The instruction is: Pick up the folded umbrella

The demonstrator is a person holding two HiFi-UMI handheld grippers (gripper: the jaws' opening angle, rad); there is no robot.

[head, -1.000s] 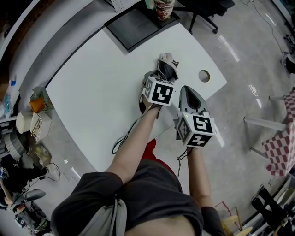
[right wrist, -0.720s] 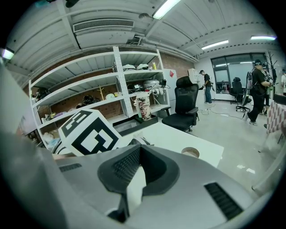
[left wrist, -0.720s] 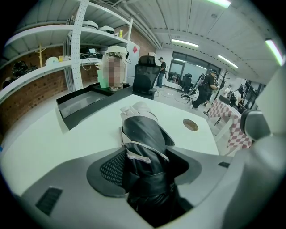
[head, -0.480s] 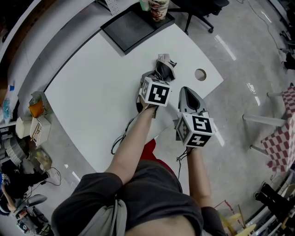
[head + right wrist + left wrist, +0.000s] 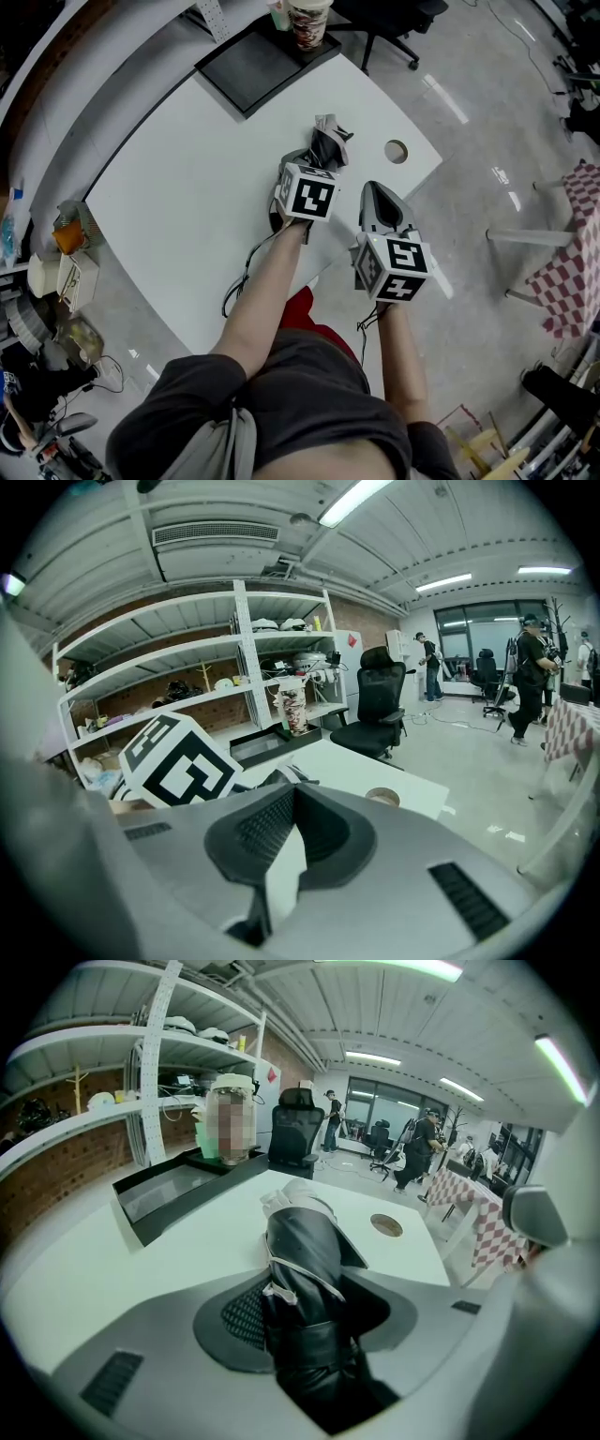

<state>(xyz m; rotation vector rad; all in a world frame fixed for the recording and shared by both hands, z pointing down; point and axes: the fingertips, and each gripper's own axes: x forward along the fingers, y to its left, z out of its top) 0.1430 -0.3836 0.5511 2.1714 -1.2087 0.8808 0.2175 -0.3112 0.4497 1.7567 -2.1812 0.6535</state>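
The left gripper (image 5: pixel 305 1307) has just been closing its jaws onto the folded umbrella (image 5: pixel 328 142), which lies upper centre on the tabletop (image 5: pixel 187 187) (ready for lifting, I'd guess). The right gripper (image 5: pixel 373 190) hovers beside it, jaws pressed together, empty.

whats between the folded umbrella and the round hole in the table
Nothing. Only bare white tabletop lies between the folded umbrella and the round hole, seen most clearly in the head view.
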